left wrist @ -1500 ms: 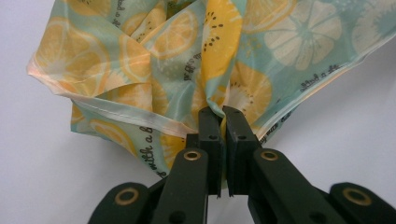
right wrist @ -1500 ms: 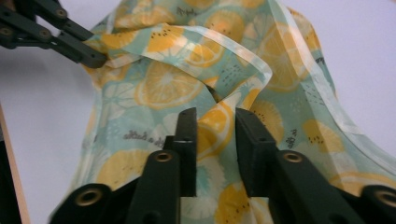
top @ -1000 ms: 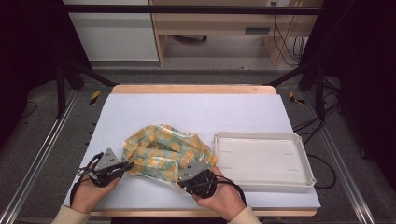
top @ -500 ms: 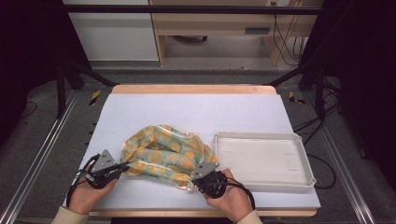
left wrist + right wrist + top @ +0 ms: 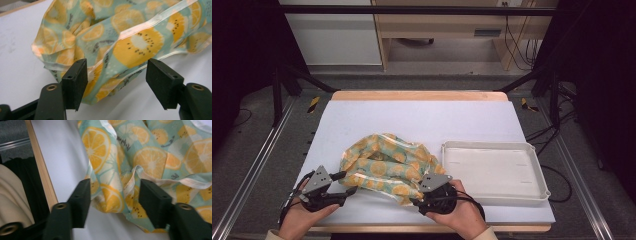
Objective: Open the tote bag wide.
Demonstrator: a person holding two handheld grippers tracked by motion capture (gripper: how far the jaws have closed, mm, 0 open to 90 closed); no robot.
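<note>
Because the crumpled fruit-print cloth lies at lower centre of the white surface, beside the empty tray, both grippers are brought in low at its near edge, seemingly to take hold of it. The left gripper is held with jaws apart around a hem; the right gripper, likewise apart, straddles a fold.

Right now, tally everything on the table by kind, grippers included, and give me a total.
Fruit-print cloth: 1
White tray: 1
Handheld grippers: 2, the left gripper and the right gripper, both with jaws open at the cloth's near edge
Total: 4
</note>
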